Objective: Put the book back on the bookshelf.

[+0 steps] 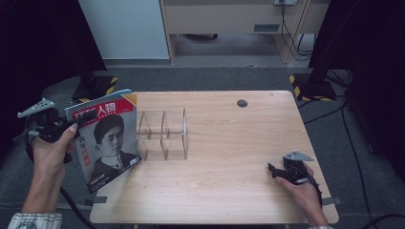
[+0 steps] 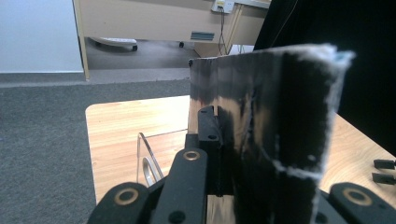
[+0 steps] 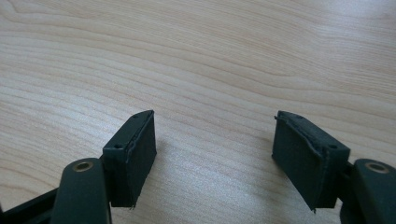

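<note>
Wooden table (image 1: 224, 181) bearing one clear organizer (image 1: 162, 134) | left gripper (image 1: 71, 128) clamping one red-topped portrait magazine (image 1: 107, 138), tilting | right gripper (image 1: 272, 171) resting, jaws apart

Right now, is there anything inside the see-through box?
The clear organizer looks empty; its dividers and the table show through. The magazine in the left gripper hides its left end.

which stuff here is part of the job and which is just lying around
In the job:
- magazine, clamped upright in the left claw
- clear acrylic organizer on the table, right beside the magazine

Just lying about:
- right claw, open with nothing in it, resting on the table
- cables on the floor
</note>
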Demonstrator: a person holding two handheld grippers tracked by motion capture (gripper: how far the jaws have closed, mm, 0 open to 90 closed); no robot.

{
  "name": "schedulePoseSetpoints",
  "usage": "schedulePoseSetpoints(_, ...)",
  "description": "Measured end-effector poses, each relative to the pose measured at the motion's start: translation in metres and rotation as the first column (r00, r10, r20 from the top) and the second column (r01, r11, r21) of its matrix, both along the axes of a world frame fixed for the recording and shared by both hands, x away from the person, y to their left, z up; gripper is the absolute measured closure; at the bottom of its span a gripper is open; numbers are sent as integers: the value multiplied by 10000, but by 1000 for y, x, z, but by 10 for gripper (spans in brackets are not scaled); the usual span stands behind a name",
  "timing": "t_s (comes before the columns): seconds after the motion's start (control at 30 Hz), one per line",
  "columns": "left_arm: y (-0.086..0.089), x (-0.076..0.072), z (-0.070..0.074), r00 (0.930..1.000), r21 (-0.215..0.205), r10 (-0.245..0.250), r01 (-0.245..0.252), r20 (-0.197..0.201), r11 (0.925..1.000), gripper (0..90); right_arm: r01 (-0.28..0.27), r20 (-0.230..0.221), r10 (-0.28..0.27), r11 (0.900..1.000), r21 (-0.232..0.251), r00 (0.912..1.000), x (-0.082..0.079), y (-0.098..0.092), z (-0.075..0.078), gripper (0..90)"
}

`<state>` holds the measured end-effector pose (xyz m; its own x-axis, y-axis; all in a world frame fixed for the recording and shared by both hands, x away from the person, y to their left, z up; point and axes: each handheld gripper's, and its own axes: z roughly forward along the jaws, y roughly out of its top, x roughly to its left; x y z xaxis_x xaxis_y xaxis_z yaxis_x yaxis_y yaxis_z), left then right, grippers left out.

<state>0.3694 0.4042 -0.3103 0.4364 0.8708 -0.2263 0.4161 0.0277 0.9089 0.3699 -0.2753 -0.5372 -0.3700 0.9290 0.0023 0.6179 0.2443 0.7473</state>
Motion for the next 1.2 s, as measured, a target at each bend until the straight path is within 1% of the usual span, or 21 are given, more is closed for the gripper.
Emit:
schedulePoseSetpoints(0.07,0,3,-1,10000,18,12,-12,56,10000,865,-13,-2,13,10000,-7,10000,0,0,0,303)
schedulePoseSetpoints(0.17,1,7,-3,10000,-75,55,-55,42,10000,865,-12,-1,12,10000,0,10000,0,0,0,303)
schedulePoseSetpoints(0.37,-2,15,-2,10000,101,67,-68,55,9999,865,-17,-9,17,10000,6,10000,0,0,0,303)
schedulePoseSetpoints(0.5,-4,20,-1,9999,94,73,-74,99,9999,865,-17,-9,17,10000,7,10000,0,0,0,303)
schedulePoseSetpoints(0.77,-8,24,-1,9998,171,134,-136,158,9998,865,-31,-13,32,10000,3,10000,0,0,0,304)
schedulePoseSetpoints(1.2,-8,31,-1,9994,70,255,-257,215,9996,865,-19,-9,19,10000,6,10000,0,0,0,304)
